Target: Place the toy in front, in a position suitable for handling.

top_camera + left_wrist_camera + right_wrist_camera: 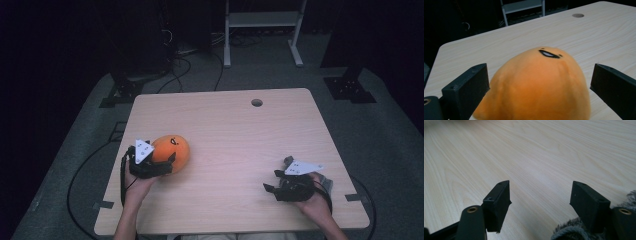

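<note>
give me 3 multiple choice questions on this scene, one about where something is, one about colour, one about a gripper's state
1. Where on the table is the plush toy?
A. near its left edge, at the left gripper
B. beside the round hole at the far edge
C. under the right gripper

2. What colour is the plush toy?
A. green
B. orange
C. white

3. How do the jaws of the left gripper stand?
A. shut tight with nothing between them
B. clamped on a cable
C. open, one on each side of the plush toy

Answers:
1 A: the high view shows the toy by the left gripper, far from the hole.
2 B: its body is orange, with a small dark face mark.
3 C: the left gripper view shows a jaw on either side of the toy, with gaps.
</note>
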